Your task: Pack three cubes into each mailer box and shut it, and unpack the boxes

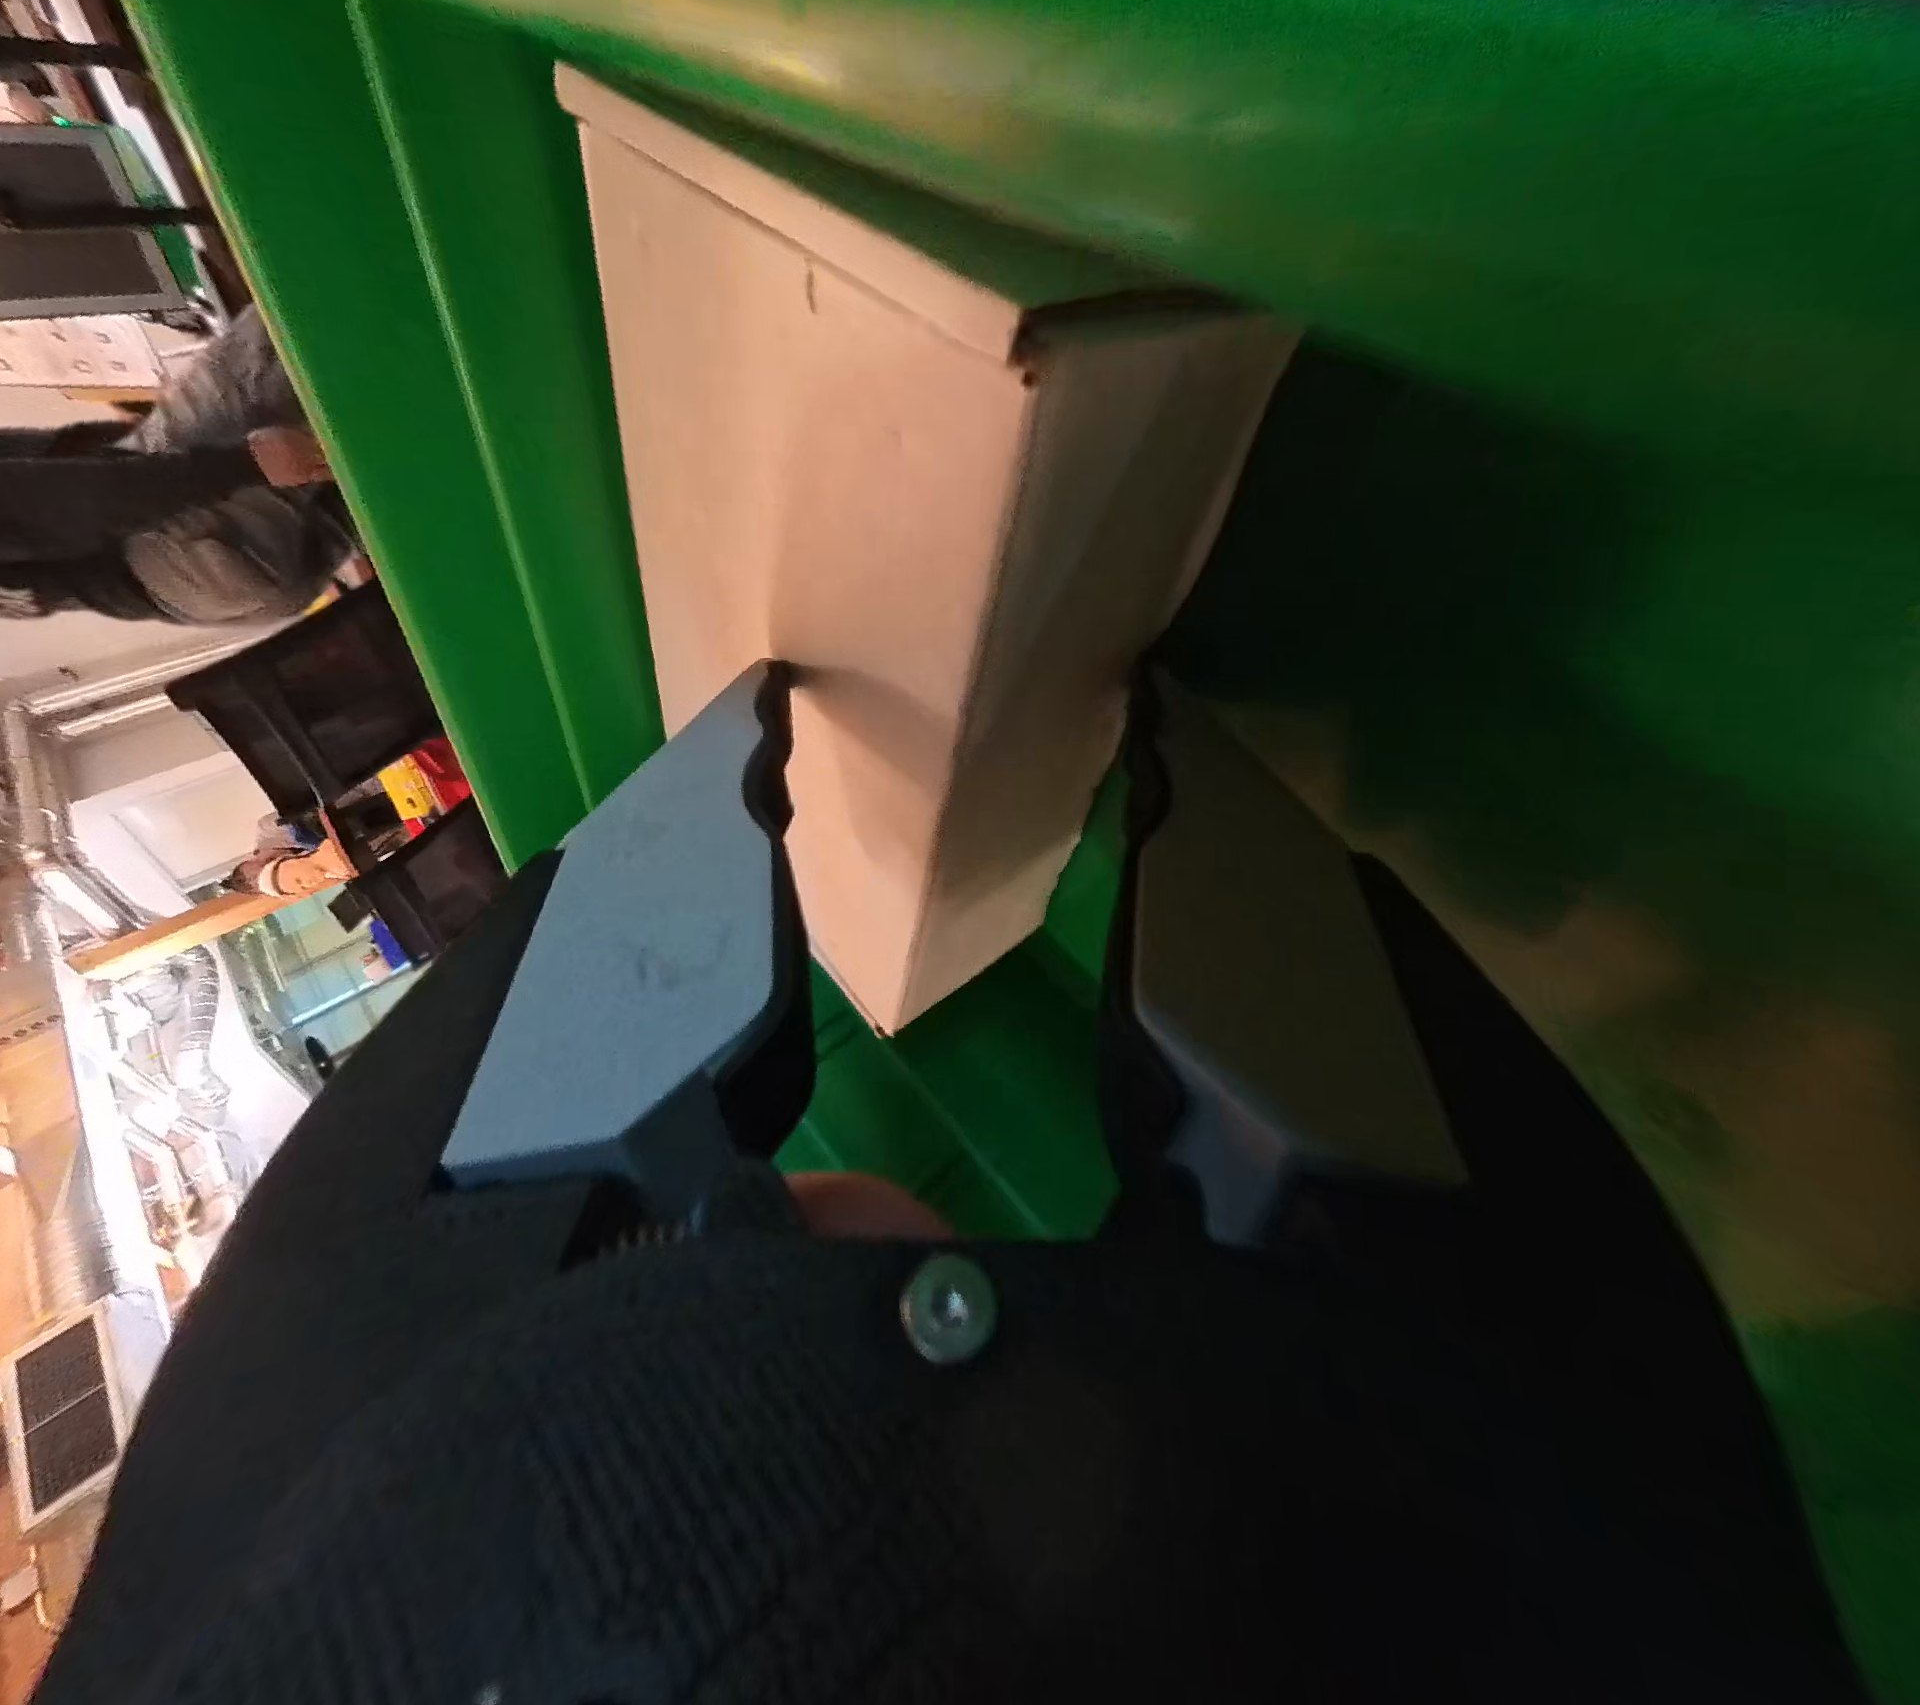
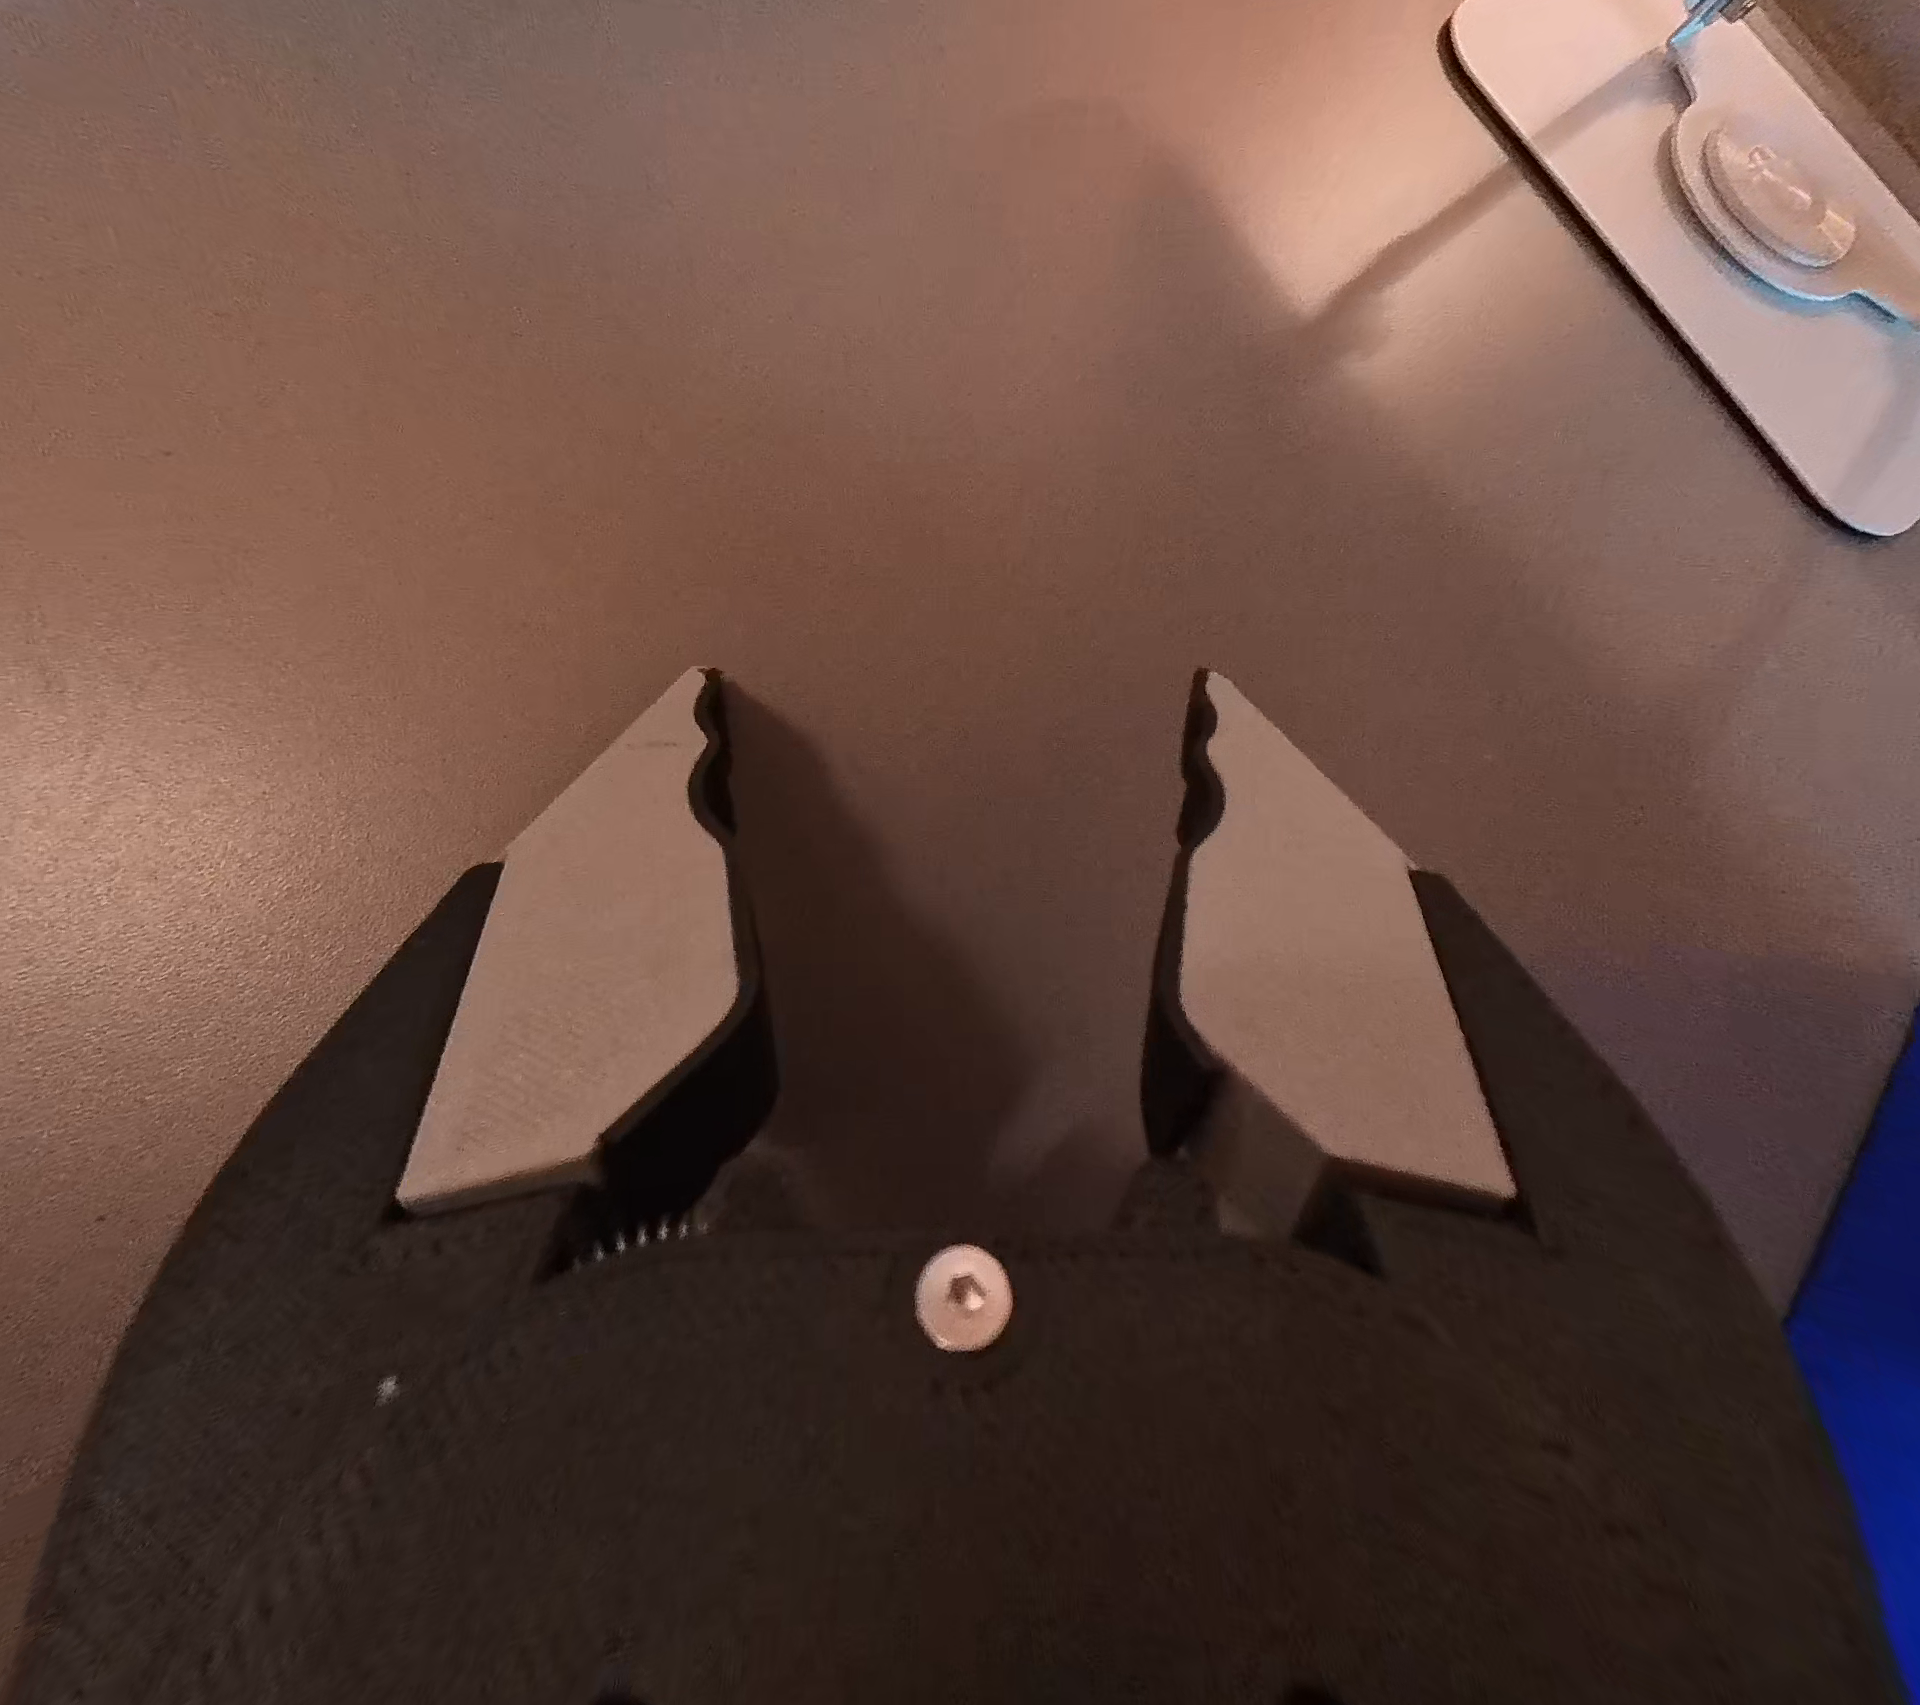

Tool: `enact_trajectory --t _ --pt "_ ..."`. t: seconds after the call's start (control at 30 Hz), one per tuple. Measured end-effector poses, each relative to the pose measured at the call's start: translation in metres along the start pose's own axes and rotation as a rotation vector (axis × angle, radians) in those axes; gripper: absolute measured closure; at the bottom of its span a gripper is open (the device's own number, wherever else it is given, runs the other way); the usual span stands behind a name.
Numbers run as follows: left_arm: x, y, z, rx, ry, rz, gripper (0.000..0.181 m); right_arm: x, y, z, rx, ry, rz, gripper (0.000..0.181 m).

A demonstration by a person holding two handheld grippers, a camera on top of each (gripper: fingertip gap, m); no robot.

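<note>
1. The left gripper (image 1: 961, 689) is squeezing a tan box (image 1: 831, 512), one finger (image 1: 644, 949) on each side, and the wall dents in where it is pinched
2. The box sits inside a green bin (image 1: 436, 367), with the green rim blurry just above it
3. Past the bin a person's sleeve (image 1: 218, 533) shows, far off
4. The right gripper (image 2: 956, 684) has its fingers spread wide with nothing between them, over a grey table (image 2: 623, 253)
5. Farther off, a white flat plate (image 2: 1621, 221) lies on the table
</note>
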State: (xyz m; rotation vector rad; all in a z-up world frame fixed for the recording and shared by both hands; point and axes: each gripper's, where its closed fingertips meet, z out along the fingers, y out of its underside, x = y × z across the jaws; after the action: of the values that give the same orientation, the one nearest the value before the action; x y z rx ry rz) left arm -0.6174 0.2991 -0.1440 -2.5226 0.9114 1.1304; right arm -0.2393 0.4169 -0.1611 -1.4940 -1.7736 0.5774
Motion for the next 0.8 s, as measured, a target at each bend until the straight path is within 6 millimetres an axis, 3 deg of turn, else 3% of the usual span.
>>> enact_trajectory --t 0.23,0.53,0.67,0.8 --pt "-0.008 0.008 -0.011 -0.005 -0.099 0.017 0.119 -0.001 -0.001 0.000 0.004 0.003 -0.011 0.097" --pt "-0.051 0.016 -0.061 0.031 -0.287 -0.067 0.118 -0.001 -0.001 0.000 0.004 0.004 -0.010 0.097" --pt "-0.061 0.004 -0.093 0.074 -0.340 -0.053 0.121 0.000 -0.001 0.000 0.005 0.009 -0.013 0.097" --pt "-0.056 -0.028 -0.125 0.145 -0.359 -0.005 0.122 0.001 -0.001 0.000 0.004 0.010 -0.011 0.096"
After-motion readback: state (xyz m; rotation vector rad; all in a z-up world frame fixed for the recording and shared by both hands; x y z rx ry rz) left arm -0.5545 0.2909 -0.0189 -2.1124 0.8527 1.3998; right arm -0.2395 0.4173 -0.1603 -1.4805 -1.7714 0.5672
